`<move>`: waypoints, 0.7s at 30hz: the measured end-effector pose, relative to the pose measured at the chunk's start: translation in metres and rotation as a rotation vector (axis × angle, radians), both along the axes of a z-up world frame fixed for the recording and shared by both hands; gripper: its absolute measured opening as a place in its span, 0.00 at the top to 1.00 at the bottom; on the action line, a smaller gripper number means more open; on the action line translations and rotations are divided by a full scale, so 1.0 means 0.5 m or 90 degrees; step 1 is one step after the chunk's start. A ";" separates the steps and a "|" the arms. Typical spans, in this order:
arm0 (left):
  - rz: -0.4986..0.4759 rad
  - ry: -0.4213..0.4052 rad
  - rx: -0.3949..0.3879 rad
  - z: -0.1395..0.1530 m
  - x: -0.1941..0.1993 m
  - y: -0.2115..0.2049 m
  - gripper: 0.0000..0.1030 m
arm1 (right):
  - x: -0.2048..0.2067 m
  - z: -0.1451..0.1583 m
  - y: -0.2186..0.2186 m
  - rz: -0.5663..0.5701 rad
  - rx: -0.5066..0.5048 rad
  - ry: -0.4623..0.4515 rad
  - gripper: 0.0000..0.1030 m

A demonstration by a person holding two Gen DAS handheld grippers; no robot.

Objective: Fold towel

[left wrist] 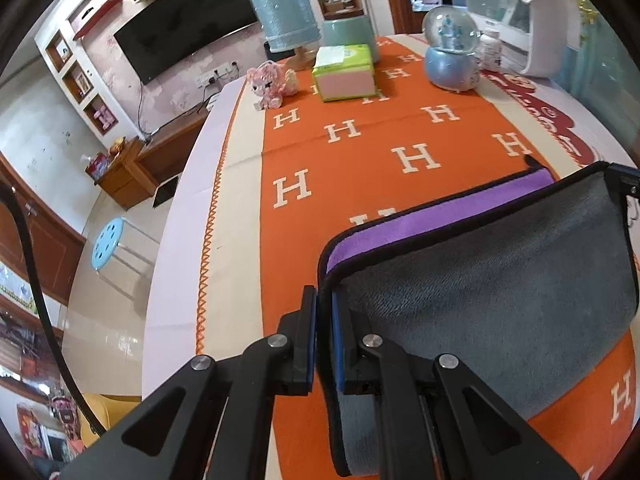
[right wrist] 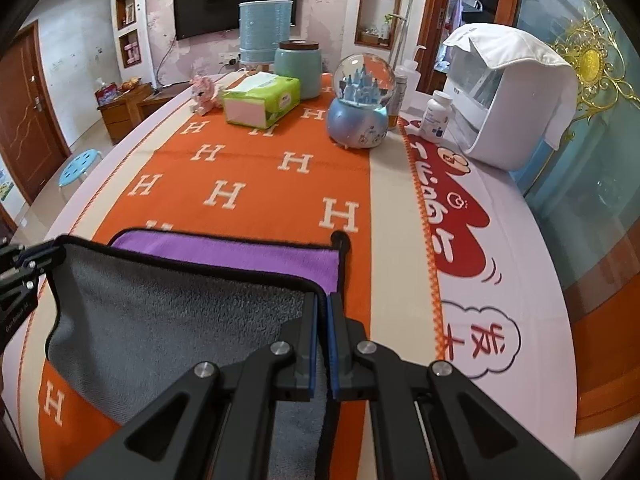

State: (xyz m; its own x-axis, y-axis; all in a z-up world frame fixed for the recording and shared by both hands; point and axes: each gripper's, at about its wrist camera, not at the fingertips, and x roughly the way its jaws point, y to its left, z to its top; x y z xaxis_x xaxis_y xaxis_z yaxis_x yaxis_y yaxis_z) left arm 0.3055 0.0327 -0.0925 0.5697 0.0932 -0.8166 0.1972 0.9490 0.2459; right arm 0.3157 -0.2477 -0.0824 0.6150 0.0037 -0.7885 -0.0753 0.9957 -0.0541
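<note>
Grey plush, purple underside, black piping: towel (left wrist: 480, 280) filling the lower right of the left wrist view, near edge lifted and doubled over toward the far edge, purple strip showing along the top. Left gripper (left wrist: 325, 336) at lower centre, blue-padded fingers (left wrist: 310, 340) pressed together on the towel's left corner, hem pinched between them. Beneath, orange runner (left wrist: 360, 160) with white H letters, over a pale tablecloth (left wrist: 176, 240). Across the upper part, left to right: pink toy figure (left wrist: 267, 85), blue lampshade (left wrist: 285, 14), green tissue pack (left wrist: 345, 72), snow globe (left wrist: 452, 50), white appliance (left wrist: 532, 28) draped with a white cloth. Blue stool (left wrist: 107, 243) on the floor at far left.

From the right wrist view, left to right: tip of the left gripper (right wrist: 18, 264) at the left edge, clamped on the towel's far corner; towel (right wrist: 168, 320) spanning the lower left, grey face up, purple layer (right wrist: 240, 256) behind it lying on the runner (right wrist: 248, 176); right gripper (right wrist: 323, 332) at lower centre, fingers (right wrist: 310, 340) closed tight on the towel's right corner. Further up: tissue pack (right wrist: 262, 102), teal jar (right wrist: 298, 68), snow globe (right wrist: 360, 104), white pill bottle (right wrist: 436, 116), appliance (right wrist: 516, 96) at the upper right.
</note>
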 end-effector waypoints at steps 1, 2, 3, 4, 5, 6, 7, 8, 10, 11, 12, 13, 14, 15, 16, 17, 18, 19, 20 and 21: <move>0.003 0.002 0.002 -0.006 0.006 -0.002 0.95 | 0.008 -0.001 0.000 -0.004 0.002 0.000 0.96; 0.009 0.002 0.005 -0.011 0.015 -0.002 0.95 | 0.017 -0.002 0.001 -0.007 0.003 0.001 0.96; 0.015 0.005 0.005 -0.017 0.027 -0.003 0.95 | 0.026 -0.006 0.003 -0.009 0.003 0.003 0.96; 0.021 0.007 0.005 -0.021 0.032 -0.003 0.95 | 0.039 -0.010 0.005 -0.012 0.002 0.005 0.96; 0.027 0.009 0.004 -0.025 0.040 -0.003 0.95 | 0.046 -0.015 0.007 -0.013 0.000 0.008 0.96; 0.035 0.010 0.003 -0.030 0.051 -0.002 0.95 | 0.055 -0.020 0.010 -0.015 -0.004 0.010 0.96; 0.039 0.011 0.004 -0.034 0.058 -0.002 0.95 | 0.062 -0.024 0.012 -0.015 -0.007 0.011 0.96; 0.044 0.012 0.005 -0.038 0.064 -0.002 0.94 | 0.070 -0.030 0.017 -0.015 -0.012 0.013 0.96; 0.051 0.016 0.009 -0.046 0.080 -0.004 0.94 | 0.082 -0.040 0.022 -0.016 -0.020 0.015 0.96; 0.054 0.017 0.011 -0.050 0.087 -0.005 0.94 | 0.090 -0.045 0.023 -0.017 -0.024 0.017 0.96; 0.057 0.019 0.013 -0.055 0.095 -0.007 0.94 | 0.096 -0.049 0.025 -0.018 -0.025 0.020 0.96; 0.059 0.021 0.013 -0.058 0.099 -0.008 0.94 | 0.103 -0.055 0.026 -0.021 -0.028 0.024 0.96; 0.061 0.023 0.014 -0.062 0.104 -0.010 0.94 | 0.107 -0.059 0.027 -0.023 -0.031 0.027 0.96; 0.062 0.025 0.016 -0.064 0.107 -0.012 0.94 | 0.112 -0.063 0.027 -0.026 -0.035 0.029 0.96; 0.062 0.027 0.019 -0.068 0.112 -0.015 0.94 | 0.116 -0.067 0.028 -0.027 -0.038 0.033 0.96; 0.062 0.028 0.023 -0.071 0.114 -0.017 0.94 | 0.119 -0.070 0.029 -0.028 -0.042 0.036 0.96; 0.062 0.030 0.025 -0.075 0.118 -0.019 0.94 | 0.121 -0.072 0.029 -0.029 -0.044 0.039 0.96; 0.063 0.034 0.025 -0.079 0.123 -0.020 0.94 | 0.123 -0.076 0.030 -0.030 -0.045 0.042 0.96; 0.064 0.037 0.024 -0.081 0.126 -0.020 0.94 | 0.125 -0.078 0.029 -0.031 -0.044 0.044 0.96; 0.065 0.040 0.022 -0.084 0.128 -0.020 0.94 | 0.129 -0.081 0.027 -0.032 -0.039 0.050 0.96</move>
State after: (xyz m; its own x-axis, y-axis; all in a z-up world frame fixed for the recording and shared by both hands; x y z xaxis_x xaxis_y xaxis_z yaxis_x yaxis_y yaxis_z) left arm 0.3695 0.0229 -0.1344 0.5041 0.1772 -0.8453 0.1156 0.9561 0.2693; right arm 0.3803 -0.2344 -0.1230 0.5499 -0.0756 -0.8318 -0.0322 0.9932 -0.1115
